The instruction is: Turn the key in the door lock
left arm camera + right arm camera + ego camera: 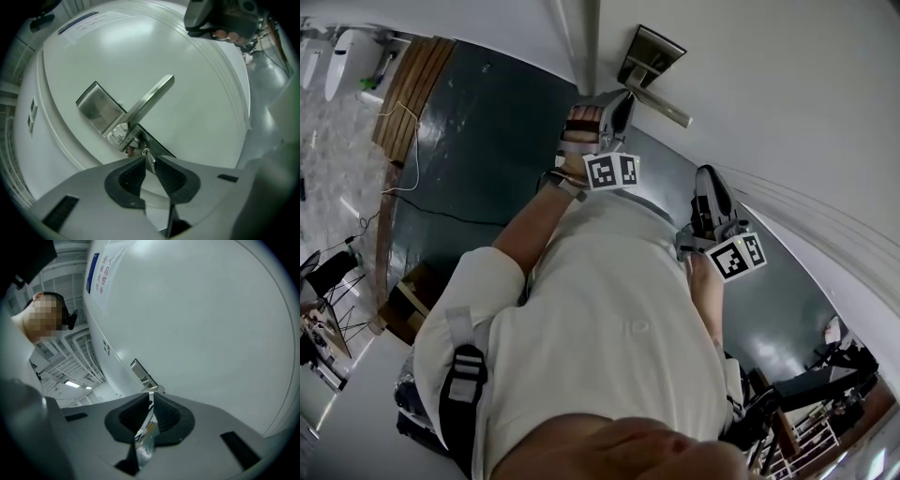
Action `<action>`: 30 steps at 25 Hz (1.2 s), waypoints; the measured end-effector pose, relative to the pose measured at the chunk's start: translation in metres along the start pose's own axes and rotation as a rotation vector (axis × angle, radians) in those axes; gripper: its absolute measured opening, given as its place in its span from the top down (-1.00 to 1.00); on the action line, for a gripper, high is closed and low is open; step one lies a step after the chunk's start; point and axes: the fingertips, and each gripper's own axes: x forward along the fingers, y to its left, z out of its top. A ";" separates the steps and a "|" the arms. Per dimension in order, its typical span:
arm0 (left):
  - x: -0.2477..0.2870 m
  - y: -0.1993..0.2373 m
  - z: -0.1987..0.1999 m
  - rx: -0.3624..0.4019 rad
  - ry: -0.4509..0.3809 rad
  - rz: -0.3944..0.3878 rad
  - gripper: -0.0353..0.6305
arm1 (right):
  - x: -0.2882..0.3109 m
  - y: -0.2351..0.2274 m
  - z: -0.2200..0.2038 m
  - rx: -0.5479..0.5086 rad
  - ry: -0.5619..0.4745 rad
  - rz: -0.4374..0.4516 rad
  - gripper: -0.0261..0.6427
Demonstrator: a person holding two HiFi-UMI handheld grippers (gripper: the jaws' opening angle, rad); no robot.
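- Left claw [149, 158] is closed on the key [150, 162]. Both dark pads pinch the key's flat head at the very tips.
- The key sits just below the pivot end of the door handle [150, 101], its far end at the lock [123, 137].
- The lock plate [98, 110] is silver and lies on the white door [197, 70], running from the handle's pivot end away from the claw.
- In the head view the left claw [617, 105] is right up against the door handle [661, 105], on its pivot side.
- Right claw [709, 176] is out past the handle's free end, well apart from it and close to the bare door.
- In its own view the right claw [151, 398] has its pads nearly together. Only 1 thin slit shows, with nothing gripped between them.
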 end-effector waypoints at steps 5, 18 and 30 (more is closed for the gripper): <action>-0.039 0.004 -0.007 -0.185 -0.136 -0.147 0.55 | 0.002 0.007 -0.006 0.022 -0.015 -0.012 0.78; -0.017 0.043 -0.041 -2.140 -0.400 -1.101 0.36 | 0.033 0.033 -0.003 -0.013 -0.034 -0.114 0.78; 0.008 0.008 -0.013 -2.598 -0.458 -1.641 0.36 | 0.034 0.028 -0.011 -0.028 -0.062 -0.275 0.78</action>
